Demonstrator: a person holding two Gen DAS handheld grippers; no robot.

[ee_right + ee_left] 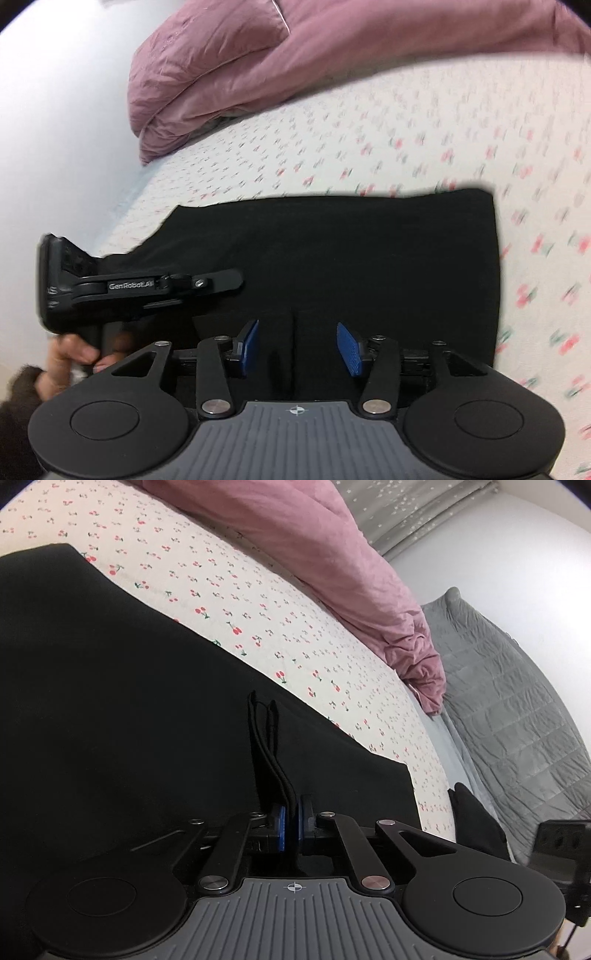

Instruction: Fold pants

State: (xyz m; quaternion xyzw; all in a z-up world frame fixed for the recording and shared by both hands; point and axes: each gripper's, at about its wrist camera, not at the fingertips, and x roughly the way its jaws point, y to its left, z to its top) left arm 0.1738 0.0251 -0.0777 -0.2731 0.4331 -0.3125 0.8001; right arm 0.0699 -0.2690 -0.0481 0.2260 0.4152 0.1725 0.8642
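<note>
Cherry-print bed sheet (pixel 295 627): black fabric pants (pixel 129 701). Left tongs (pixel 291 827) pinching black drawstring cords (pixel 273 753); right tongs (pixel 297 347) spread. Risk: cord-only grip slips.

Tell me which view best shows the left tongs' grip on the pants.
The left wrist view: the left tongs sit shut on a raised edge of the black pants, blue pads pinching the fabric. The right wrist view shows those tongs only side-on over the pants, the contact hidden.
</note>
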